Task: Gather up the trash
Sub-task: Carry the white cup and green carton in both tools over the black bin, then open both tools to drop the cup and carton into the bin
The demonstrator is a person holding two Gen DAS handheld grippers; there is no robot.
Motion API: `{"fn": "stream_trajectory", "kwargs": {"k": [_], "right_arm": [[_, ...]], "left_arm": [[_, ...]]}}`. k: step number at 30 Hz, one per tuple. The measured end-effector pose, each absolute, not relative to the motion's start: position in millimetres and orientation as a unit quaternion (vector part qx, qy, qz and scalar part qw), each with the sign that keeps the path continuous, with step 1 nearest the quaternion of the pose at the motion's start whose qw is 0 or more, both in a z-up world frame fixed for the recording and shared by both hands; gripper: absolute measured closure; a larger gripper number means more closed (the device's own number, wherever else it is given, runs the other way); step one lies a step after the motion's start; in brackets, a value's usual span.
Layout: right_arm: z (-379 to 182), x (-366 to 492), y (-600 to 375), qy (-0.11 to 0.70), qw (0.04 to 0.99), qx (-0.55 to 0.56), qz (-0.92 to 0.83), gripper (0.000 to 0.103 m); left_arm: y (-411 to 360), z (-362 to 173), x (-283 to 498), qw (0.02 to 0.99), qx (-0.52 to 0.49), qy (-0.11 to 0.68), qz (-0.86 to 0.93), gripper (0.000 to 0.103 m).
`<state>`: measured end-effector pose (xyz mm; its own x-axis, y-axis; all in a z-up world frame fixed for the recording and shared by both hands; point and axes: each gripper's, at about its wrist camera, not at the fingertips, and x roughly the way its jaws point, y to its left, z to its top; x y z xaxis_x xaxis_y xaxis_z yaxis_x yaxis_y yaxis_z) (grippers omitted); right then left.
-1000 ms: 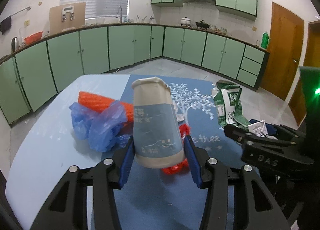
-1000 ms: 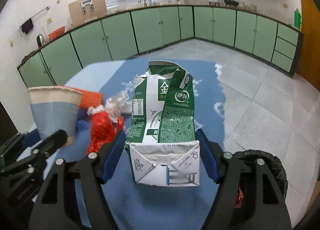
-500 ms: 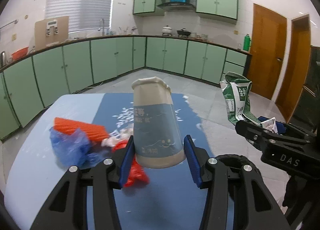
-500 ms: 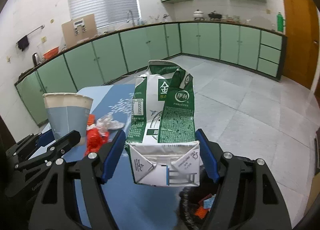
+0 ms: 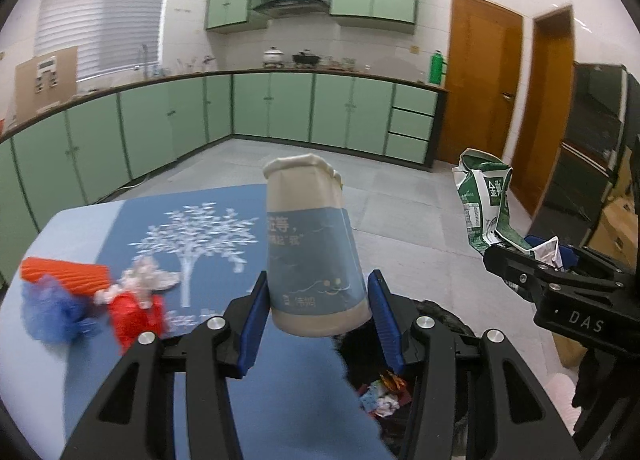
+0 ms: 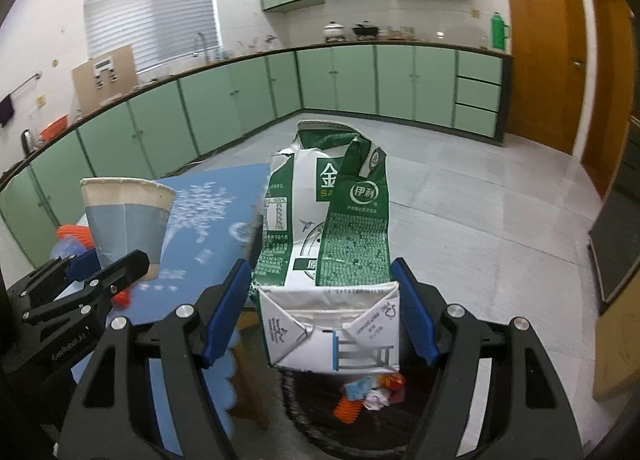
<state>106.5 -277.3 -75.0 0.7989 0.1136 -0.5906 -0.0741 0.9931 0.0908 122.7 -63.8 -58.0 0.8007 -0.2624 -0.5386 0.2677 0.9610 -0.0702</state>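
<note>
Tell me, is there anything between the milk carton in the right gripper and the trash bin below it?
Nothing visible. The milk carton hangs in the right gripper directly over the open bin, and only trash already dropped shows inside. The table edge lies to the left of the bin's mouth, not across it.

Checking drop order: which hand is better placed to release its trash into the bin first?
Right, probably: the milk carton in the right gripper hangs over the bin; the left gripper's paper cup sits over the bin's edge.

Even indoor light, fisheye-bent edges (motion blur low left)
</note>
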Motion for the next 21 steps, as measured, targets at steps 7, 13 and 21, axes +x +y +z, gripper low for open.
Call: {"fn": "stream_trajectory", "kwargs": {"k": [7,13,21], "right_arm": [[-101.3,97.1,-317.1,0.332,0.942,0.045,0.007,0.034],[-121.7,96.8,-336.6,0.344,0.937,0.056,-0.015,0.034],[-148.8,106.4,-361.6,0.363,0.929,0.054,-0.048,0.021]], "left_arm": [[-110.3,-72.2,128.7,0.940,0.026,0.291,-0.176,0.054],[-146.3,-85.5,135.6,0.933,0.037,0.301,-0.196,0.054],[-174.5,-104.0,147.7,0.916,0.039,0.330,-0.224,0.050]]}}
